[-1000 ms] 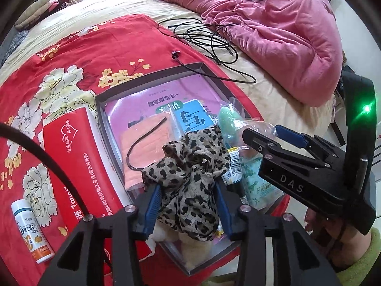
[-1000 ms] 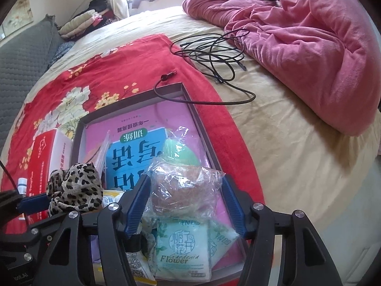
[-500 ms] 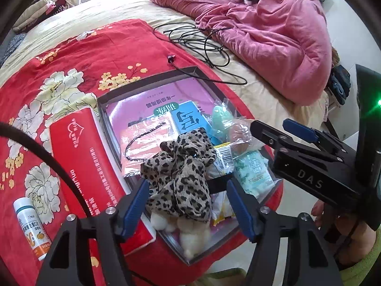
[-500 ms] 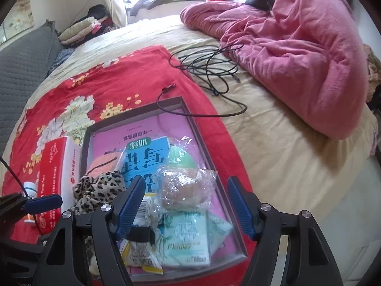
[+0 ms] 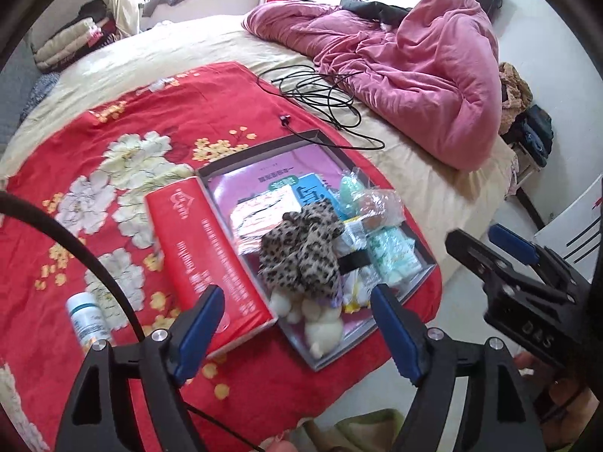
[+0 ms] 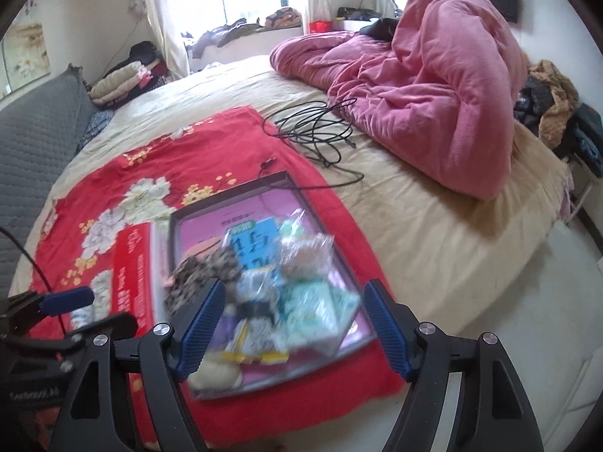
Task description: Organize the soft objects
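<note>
A leopard-print fabric piece (image 5: 301,248) lies in the grey tray (image 5: 426,263) on white fluffy pompoms (image 5: 320,324). Beside it rest a clear bag with something brown (image 5: 377,207) and a green tissue pack (image 5: 392,256). My left gripper (image 5: 296,293) hovers above and in front of the leopard piece. Its jaws are opening and the pads touch nothing. My right gripper (image 6: 294,288) hangs over the blurred tissue pack (image 6: 312,309) and clear bag (image 6: 305,252). Its jaws are also opening and hold nothing. Each gripper shows in the other's view, the right gripper (image 5: 501,241) and the left gripper (image 6: 75,301).
A red box (image 5: 203,252) lies against the tray's left side, and a white bottle (image 5: 88,318) lies left of the box. All sit on a red floral cloth (image 5: 150,120) on the bed. A black cable (image 5: 320,101) and a pink duvet (image 5: 414,67) lie beyond. The bed's edge drops off on the right.
Both grippers opened, let go of the leopard piece and the clear bag, and drew back and up. Both things stayed in the tray.
</note>
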Available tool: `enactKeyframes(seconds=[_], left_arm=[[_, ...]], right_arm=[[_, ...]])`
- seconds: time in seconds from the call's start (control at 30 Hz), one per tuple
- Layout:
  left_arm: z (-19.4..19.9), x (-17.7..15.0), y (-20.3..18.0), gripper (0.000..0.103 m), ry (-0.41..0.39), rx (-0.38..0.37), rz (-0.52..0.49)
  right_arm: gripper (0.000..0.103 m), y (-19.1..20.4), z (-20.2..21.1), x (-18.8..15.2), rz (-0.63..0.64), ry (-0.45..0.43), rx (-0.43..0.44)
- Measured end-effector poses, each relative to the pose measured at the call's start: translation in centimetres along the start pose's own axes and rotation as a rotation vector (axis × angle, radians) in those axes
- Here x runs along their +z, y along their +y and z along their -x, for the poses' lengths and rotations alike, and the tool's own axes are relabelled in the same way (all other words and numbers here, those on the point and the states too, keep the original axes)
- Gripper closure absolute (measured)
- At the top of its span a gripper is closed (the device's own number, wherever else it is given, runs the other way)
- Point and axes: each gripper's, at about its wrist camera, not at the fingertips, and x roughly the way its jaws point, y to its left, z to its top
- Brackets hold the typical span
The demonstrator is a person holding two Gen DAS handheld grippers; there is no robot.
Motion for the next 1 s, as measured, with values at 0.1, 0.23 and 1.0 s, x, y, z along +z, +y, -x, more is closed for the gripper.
enactKeyframes(seconds=[0.1, 0.23, 1.0], left_arm=[[1.2, -1.4, 0.4, 0.023, -0.009, 0.015, 0.001], [2.1, -3.3, 1.1, 0.023, -0.013, 0.032, -0.004], [4.9, -8.9, 2.6, 0.023, -0.031, 0.047, 0.015]], right_arm=[[0.026, 0.7, 1.2, -1.7, 0.009, -0.003, -0.024], [0.026, 1.4, 2.1, -3.7, 0.006, 0.02, -0.044], [0.025, 5.8, 6.0, -11.2, -0.02, 0.064, -0.06]])
